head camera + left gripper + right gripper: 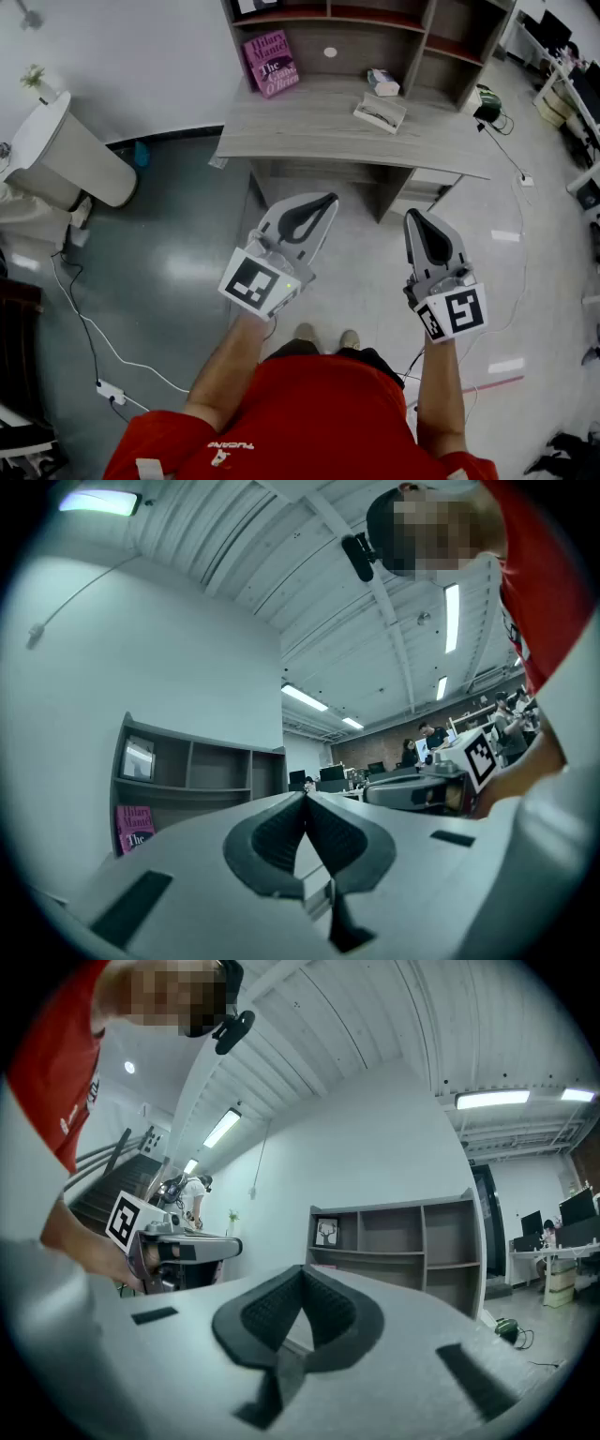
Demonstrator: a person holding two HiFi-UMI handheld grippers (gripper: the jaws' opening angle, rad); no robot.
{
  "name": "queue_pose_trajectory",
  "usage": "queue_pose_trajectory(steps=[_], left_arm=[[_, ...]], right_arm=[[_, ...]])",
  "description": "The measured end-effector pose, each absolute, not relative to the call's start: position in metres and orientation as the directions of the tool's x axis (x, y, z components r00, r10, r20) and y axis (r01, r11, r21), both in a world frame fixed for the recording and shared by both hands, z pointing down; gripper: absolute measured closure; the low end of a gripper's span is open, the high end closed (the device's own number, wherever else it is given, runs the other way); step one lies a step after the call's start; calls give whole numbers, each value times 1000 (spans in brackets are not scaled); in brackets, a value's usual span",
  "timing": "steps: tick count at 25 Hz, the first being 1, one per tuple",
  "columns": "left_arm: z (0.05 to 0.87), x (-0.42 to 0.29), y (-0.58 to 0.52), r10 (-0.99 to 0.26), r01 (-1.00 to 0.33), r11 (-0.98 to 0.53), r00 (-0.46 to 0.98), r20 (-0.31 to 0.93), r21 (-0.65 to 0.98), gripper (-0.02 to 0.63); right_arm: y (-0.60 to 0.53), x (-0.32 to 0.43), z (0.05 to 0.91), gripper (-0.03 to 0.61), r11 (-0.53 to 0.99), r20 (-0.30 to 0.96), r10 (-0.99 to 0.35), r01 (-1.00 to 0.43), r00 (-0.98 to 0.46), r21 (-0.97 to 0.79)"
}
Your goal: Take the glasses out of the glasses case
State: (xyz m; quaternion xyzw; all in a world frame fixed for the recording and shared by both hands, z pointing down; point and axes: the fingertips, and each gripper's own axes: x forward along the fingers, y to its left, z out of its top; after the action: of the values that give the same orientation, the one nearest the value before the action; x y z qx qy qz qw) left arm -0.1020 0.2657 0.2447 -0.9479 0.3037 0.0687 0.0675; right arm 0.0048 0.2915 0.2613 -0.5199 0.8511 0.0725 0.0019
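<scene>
Before a grey wood-grain desk [309, 131] with a shelf unit on top: a person in a red shirt [309, 422] stands on a glossy grey floor with one tool in each hand. Both tools are held short of the desk's front edge and apart from each other.

Grey plastic left gripper [326, 200], black-and-white marker cube at its rear. Its own view shows the dark ribbed pads [277, 836] pressed tip to tip, with only a slim teardrop gap behind the tips. Nothing is caught in it.

Grey plastic right gripper [413, 216], same build. Its own view shows the ribbed pads [272, 1312] meeting at the tips, jaws drawn together and empty.

Pale, flat, rectangular glasses case [380, 112] lies on the desk top, right of centre, set at a slant. It is well apart from both grippers.
- A dark shape shows on its upper face.
- Whether the lid is up cannot be told at this size.
- The glasses themselves cannot be made out.

Small white-and-blue box [382, 82] sits just behind the case. Pink hardback book [271, 64] leans at the left of the shelf unit.

Left of the desk: white swing-lid bin [66, 155]. White cable [80, 314] trails across the floor to a power strip [111, 392].
</scene>
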Motion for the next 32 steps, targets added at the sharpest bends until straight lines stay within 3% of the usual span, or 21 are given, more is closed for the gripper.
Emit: queue_pose_trajectory(steps=[21, 32], left_arm=[[272, -157, 225, -530, -542, -839, 835, -148, -56, 603], [281, -138, 156, -546, -557, -827, 827, -136, -68, 603]], right_arm=[[258, -39, 276, 575, 422, -59, -899, -895, -434, 145], [190, -6, 279, 575, 412, -60, -902, -894, -427, 175]])
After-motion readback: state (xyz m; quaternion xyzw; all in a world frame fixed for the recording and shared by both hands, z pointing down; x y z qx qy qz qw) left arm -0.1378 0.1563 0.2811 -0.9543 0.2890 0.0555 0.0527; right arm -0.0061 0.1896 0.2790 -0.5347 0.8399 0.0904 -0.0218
